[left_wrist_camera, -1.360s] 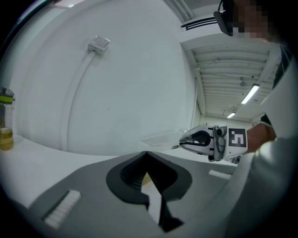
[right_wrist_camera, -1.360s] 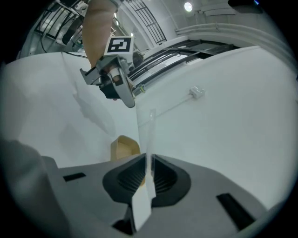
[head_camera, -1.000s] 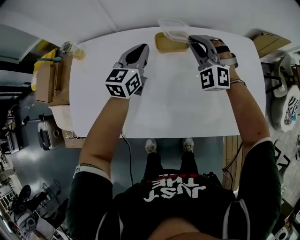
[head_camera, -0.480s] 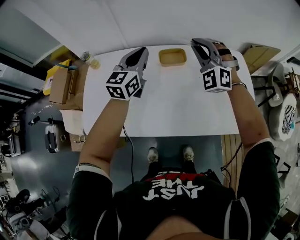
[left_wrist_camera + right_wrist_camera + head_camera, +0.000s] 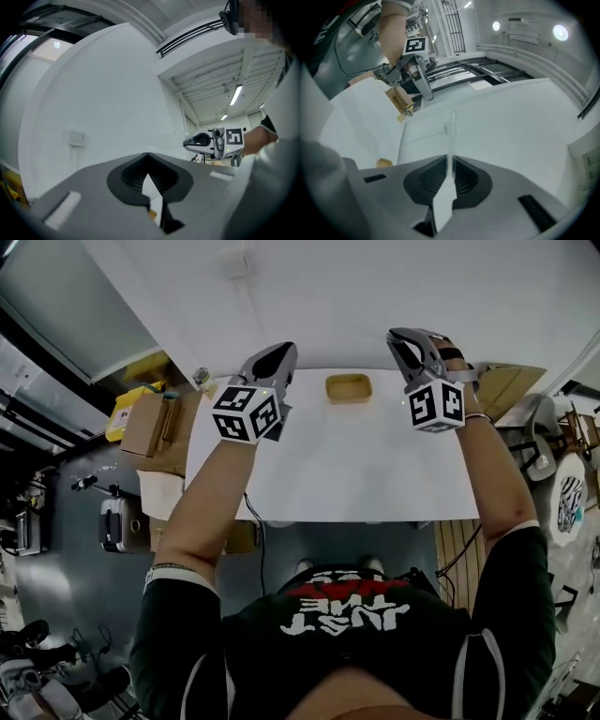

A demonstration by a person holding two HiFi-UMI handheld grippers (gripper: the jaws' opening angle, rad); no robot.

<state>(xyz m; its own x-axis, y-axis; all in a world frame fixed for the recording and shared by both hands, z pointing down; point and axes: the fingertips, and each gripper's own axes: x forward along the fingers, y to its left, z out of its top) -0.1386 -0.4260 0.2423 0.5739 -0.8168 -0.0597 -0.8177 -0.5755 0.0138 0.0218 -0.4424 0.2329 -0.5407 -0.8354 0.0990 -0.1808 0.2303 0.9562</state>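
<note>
Currently, a thin clear lid [image 5: 450, 133] is clamped edge-on in the right tongs [image 5: 449, 160], which are raised at the upper right of the head view. The left tongs [image 5: 148, 155] are clenched on nothing. A yellow tray [image 5: 348, 387] is seen at upper centre on the white counter [image 5: 328, 470].

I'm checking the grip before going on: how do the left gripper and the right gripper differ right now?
The right gripper is shut on a clear plastic lid, seen edge-on; the left gripper is shut with nothing between its jaws. In the head view the left gripper is left of the yellow container on the white table, the right gripper right of it. Both are held up over the table.
</note>
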